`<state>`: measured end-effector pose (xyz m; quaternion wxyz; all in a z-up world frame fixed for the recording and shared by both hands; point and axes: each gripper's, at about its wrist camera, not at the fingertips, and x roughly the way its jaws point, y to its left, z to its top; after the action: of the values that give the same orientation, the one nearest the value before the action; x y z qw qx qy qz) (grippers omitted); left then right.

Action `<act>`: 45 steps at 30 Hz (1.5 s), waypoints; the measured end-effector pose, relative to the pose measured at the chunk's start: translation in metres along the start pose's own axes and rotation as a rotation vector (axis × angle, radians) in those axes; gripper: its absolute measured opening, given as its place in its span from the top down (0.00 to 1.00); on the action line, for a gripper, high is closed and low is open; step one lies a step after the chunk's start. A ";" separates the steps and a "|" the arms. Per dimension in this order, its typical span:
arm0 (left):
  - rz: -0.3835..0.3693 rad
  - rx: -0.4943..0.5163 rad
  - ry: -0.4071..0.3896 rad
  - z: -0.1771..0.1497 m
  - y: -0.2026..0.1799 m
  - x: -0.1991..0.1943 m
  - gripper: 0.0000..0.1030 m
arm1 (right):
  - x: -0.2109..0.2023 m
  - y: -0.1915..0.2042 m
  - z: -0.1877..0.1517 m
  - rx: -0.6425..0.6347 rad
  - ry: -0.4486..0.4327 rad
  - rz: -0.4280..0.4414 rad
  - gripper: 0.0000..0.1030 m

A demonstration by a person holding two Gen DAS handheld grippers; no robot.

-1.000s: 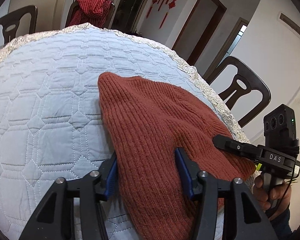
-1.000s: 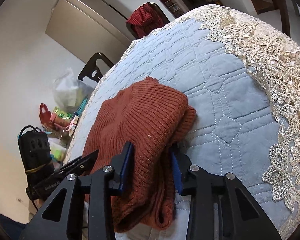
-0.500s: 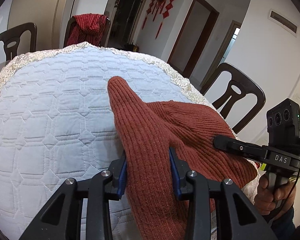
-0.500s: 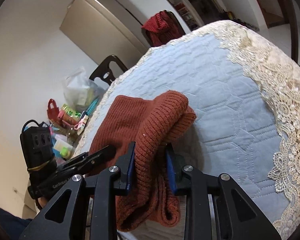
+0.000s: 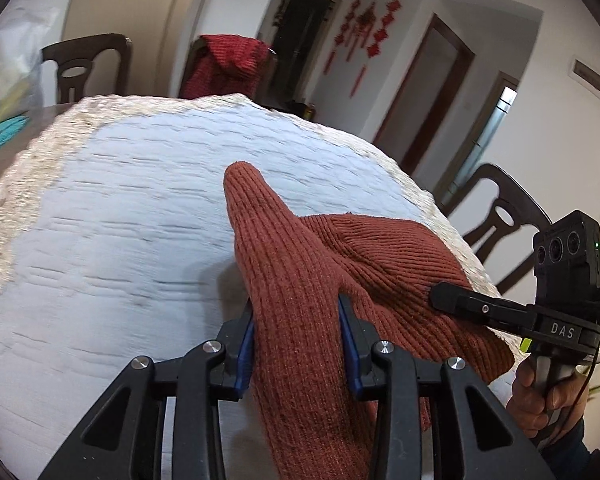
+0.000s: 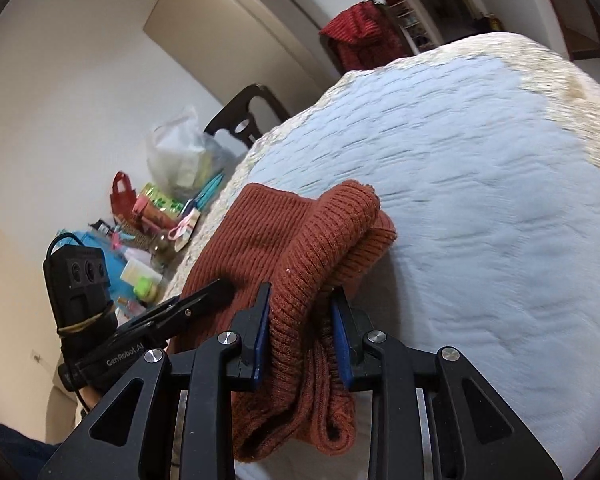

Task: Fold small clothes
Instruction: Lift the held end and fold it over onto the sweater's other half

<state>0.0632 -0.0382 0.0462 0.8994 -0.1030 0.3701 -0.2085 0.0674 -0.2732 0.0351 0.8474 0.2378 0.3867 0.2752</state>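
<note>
A rust-red ribbed knit garment (image 5: 324, 264) lies on the pale blue quilted table cover (image 5: 132, 216), bunched up and partly lifted. My left gripper (image 5: 298, 320) is shut on one side of it, its blue pads pressing the knit, which rises to a peak beyond them. My right gripper (image 6: 300, 314) is shut on the opposite, doubled-over ribbed edge of the garment (image 6: 300, 240). Each gripper shows in the other's view: the right gripper (image 5: 452, 300) at the right, held by a hand (image 5: 540, 396), and the left gripper (image 6: 204, 296) at the left.
The cover has a cream lace border (image 6: 572, 80). Dark wooden chairs (image 5: 500, 216) stand around the table, one draped with a red cloth (image 5: 228, 64). A plastic bag (image 6: 180, 156) and small packets (image 6: 156, 208) sit at the table's far left side.
Both grippers closed on the knit garment, then lifted it and carried it forward over the table. The garment, flat before, now bunches into a raised peak between them.
</note>
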 end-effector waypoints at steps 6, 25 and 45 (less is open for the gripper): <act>0.057 -0.017 -0.042 0.019 0.039 -0.011 0.63 | 0.043 0.025 0.019 -0.045 0.032 0.055 0.73; 0.153 -0.129 -0.028 0.021 0.121 0.009 0.54 | 0.118 0.014 0.029 -0.012 0.127 0.024 0.67; 0.235 -0.025 -0.068 0.015 0.092 -0.011 0.55 | 0.108 0.050 0.037 -0.254 0.091 -0.167 0.80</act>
<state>0.0947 0.0495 0.0320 0.9283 -0.0770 0.3516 -0.0935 0.1415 -0.1737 0.0307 0.8721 0.0831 0.4054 0.2610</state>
